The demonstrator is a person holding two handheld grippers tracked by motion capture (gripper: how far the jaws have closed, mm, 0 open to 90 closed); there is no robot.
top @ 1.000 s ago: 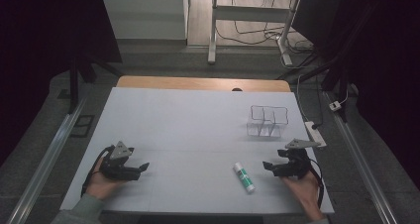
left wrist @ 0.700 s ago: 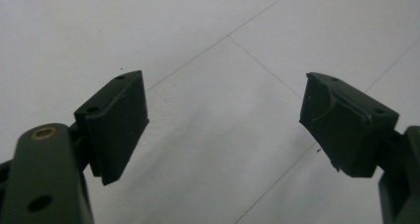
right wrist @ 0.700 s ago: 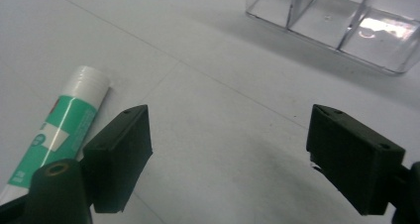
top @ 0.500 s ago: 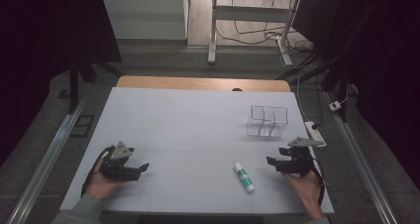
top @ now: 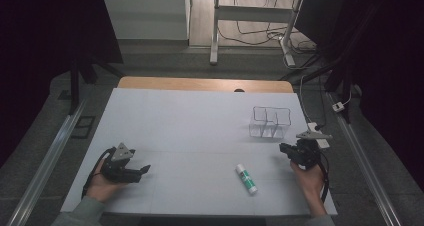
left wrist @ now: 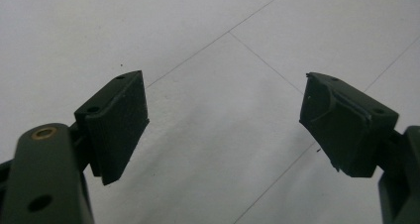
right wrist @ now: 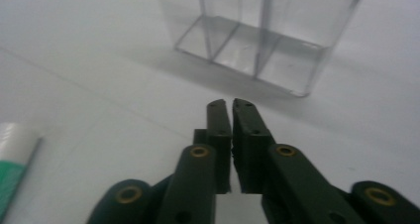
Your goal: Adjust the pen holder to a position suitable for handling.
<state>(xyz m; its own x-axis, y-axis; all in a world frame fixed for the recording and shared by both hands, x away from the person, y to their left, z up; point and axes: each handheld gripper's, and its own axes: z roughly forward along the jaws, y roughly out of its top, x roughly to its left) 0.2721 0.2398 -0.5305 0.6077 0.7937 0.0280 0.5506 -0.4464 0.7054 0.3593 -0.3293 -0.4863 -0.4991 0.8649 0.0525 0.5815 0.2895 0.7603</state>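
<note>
A white glue stick with a green label (top: 246, 179) lies flat on the white table, front middle-right; its end shows at the left edge of the right gripper view (right wrist: 15, 164). A clear plastic organiser with several compartments (top: 270, 122) stands upright at the right; it is ahead of the right jaws (right wrist: 257, 35). My right gripper (top: 286, 151) (right wrist: 231, 105) is shut with nothing in it, held just above the table right of the glue stick. My left gripper (top: 145, 170) (left wrist: 223, 120) rests at the front left, open wide over bare table.
The white table surface (top: 190, 131) has thin seam lines. A wooden edge (top: 200, 83) runs along its far side. Metal rails (top: 45, 161) flank the table. A desk frame and cables (top: 260, 31) stand on the floor behind.
My right gripper has shifted slightly to the right and away from the glue stick. The left gripper has stayed in place.
</note>
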